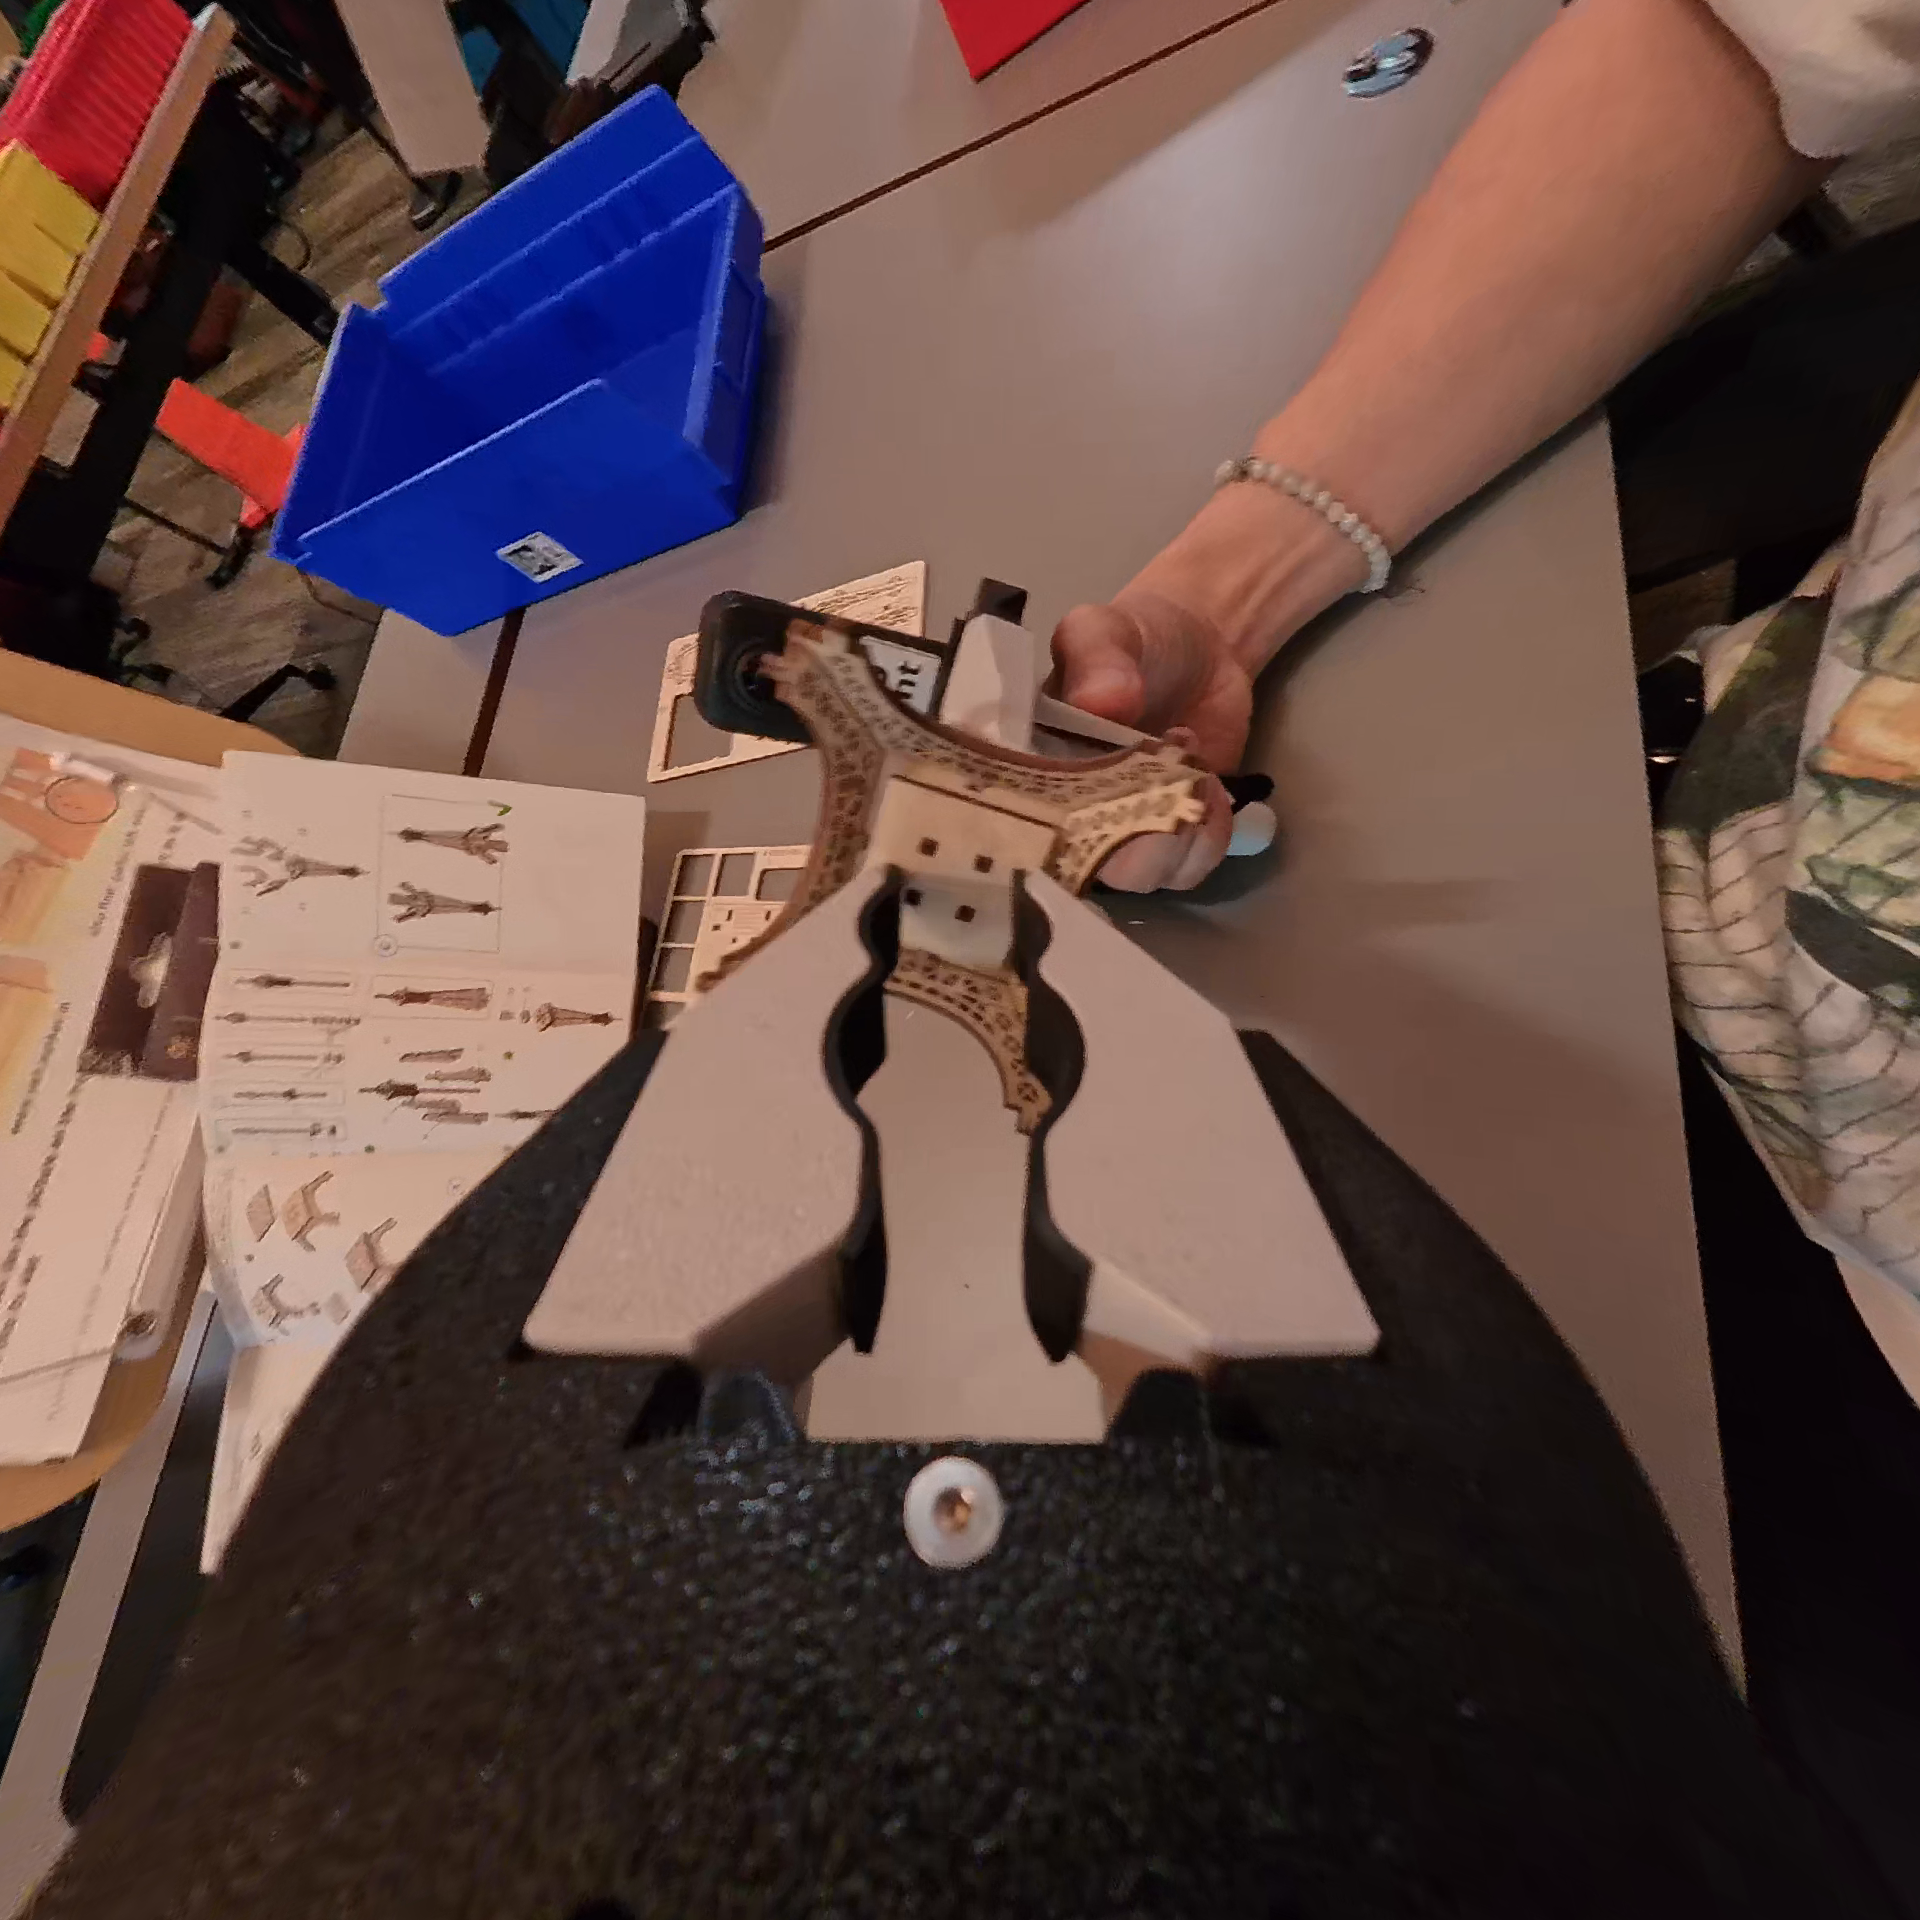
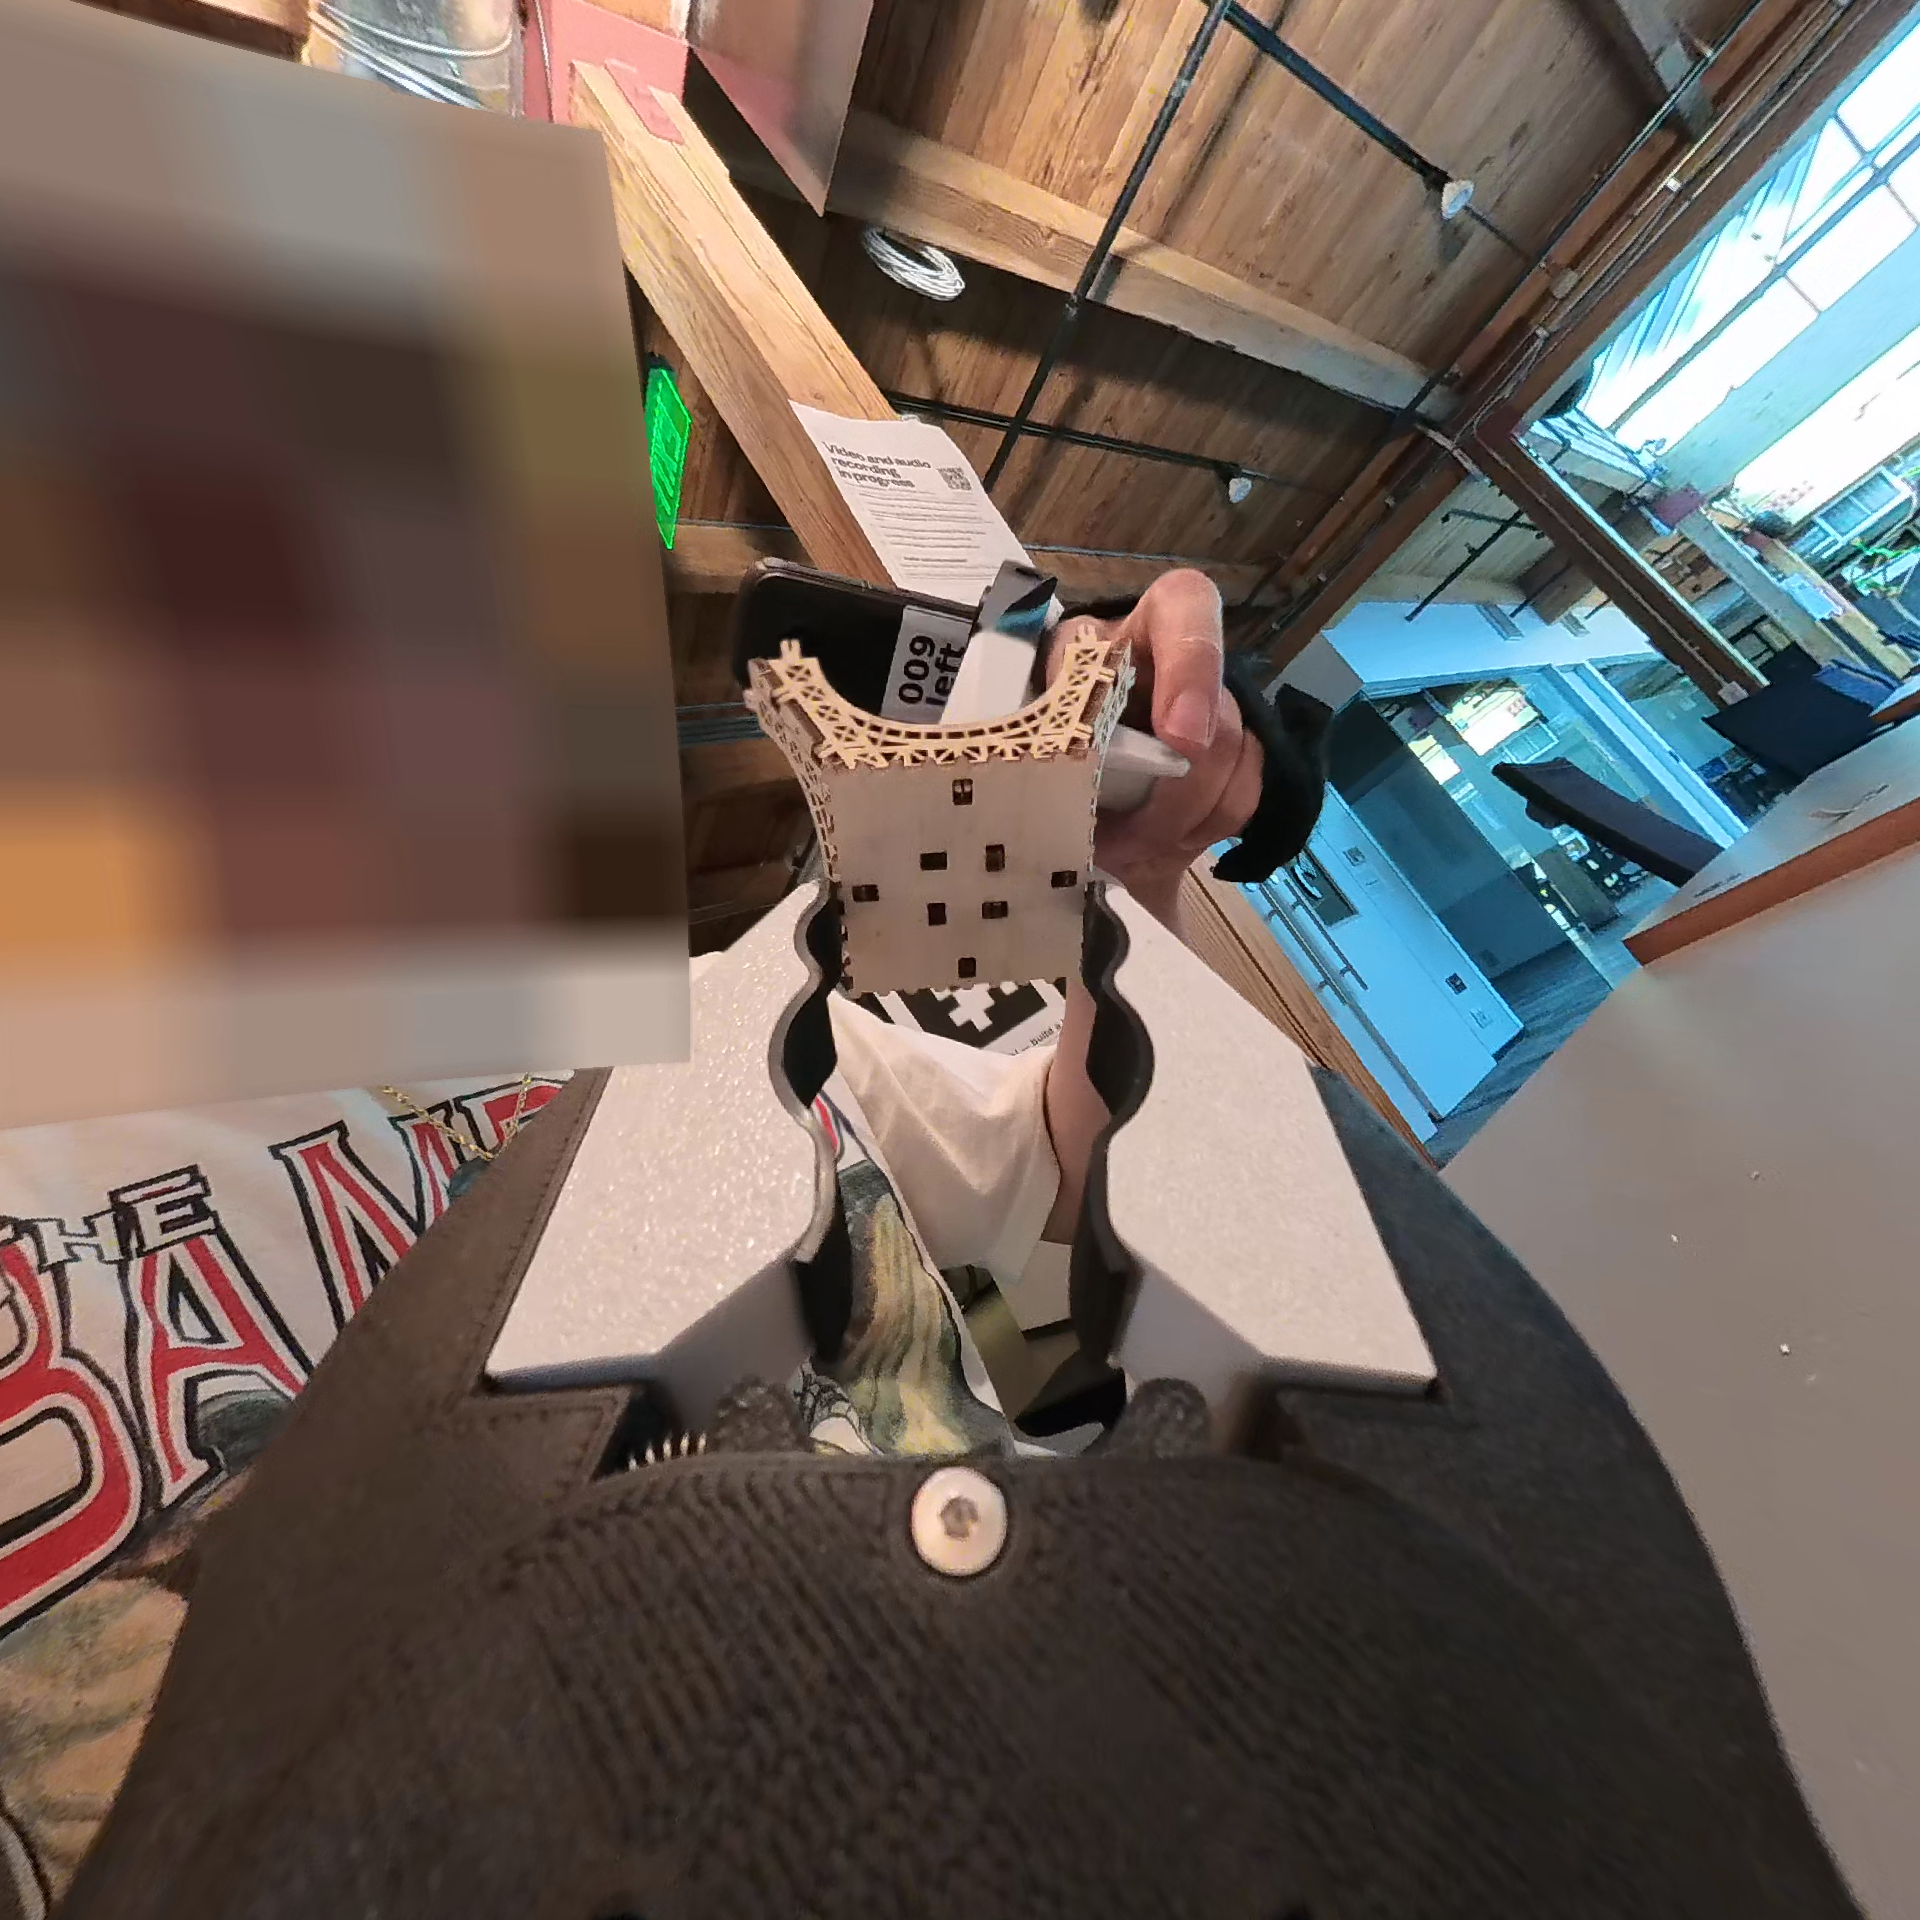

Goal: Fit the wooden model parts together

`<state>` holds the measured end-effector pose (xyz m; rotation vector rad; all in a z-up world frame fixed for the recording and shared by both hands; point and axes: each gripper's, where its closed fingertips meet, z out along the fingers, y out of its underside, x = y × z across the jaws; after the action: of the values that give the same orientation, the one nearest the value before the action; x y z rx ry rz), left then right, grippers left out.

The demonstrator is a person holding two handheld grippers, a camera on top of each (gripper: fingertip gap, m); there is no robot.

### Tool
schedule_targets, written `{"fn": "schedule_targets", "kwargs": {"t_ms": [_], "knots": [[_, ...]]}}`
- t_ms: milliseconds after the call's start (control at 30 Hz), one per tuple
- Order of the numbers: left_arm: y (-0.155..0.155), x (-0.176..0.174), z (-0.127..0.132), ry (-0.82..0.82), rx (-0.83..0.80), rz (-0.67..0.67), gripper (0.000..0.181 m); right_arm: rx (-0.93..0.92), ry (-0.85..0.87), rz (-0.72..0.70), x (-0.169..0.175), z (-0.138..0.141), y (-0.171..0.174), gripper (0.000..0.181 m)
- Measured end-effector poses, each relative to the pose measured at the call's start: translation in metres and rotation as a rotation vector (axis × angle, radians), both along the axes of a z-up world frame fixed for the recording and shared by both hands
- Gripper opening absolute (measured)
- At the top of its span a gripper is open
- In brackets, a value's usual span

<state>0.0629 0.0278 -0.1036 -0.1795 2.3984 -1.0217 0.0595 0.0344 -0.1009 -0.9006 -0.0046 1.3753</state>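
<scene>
A: Left wrist view, left to right. Go.

B: Far left, instruction sheets [image 1: 416,966] lie flat on the table [image 1: 1299,343]. Blue bin [image 1: 551,395] behind them, near the table's far left edge. Two wooden cut-out frames: one [image 1: 727,935] just right of the sheets, one [image 1: 727,696] farther back.

A: Left gripper [image 1: 951,914]?

B: Fingers closed on a small pale slotted block, which sits against the wooden tower base [image 1: 997,821]. Base is held up off the table, lattice legs splayed out.

A: Right of that?

B: A hand [image 1: 1153,717] holds the other gripper's handle, just behind the base. Beaded bracelet [image 1: 1320,509] on the wrist.

A: Right wrist view?

B: Blurred patch on the left, skip. Printed shirt [image 2: 156,1299] below it. Centre, the right gripper [image 2: 961,935] clamps the base [image 2: 961,831] at its flat slotted plate, one finger on each side edge. Legs point away from the camera.

A: Further right?

B: The left gripper's body shows behind the base, with the hand [image 2: 1184,748] holding it. Whether those fingers touch the base from here, cannot tell. Grey table surface [image 2: 1714,1143] at far right.
</scene>
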Motion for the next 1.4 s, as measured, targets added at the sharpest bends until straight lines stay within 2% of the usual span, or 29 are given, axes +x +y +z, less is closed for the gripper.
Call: {"fn": "schedule_targets", "kwargs": {"t_ms": [33,167,533,1400], "knots": [[0.002,0.002,0.002,-0.004,0.0,0.014,0.027,0.003,-0.009,0.004,-0.002,0.0,0.0,0.046],[0.008,0.006,0.013,-0.016,-0.042,0.055,0.026,0.019,0.002,0.014,-0.001,0.002,-0.002,0.046],[0.001,0.002,0.013,0.046,-0.136,0.081,0.014,0.068,0.029,0.061,-0.002,0.006,-0.009,0.045],[-0.001,-0.001,0.0,0.081,-0.133,0.071,0.0,0.06,0.024,0.069,-0.004,0.004,-0.008,0.046]]}}
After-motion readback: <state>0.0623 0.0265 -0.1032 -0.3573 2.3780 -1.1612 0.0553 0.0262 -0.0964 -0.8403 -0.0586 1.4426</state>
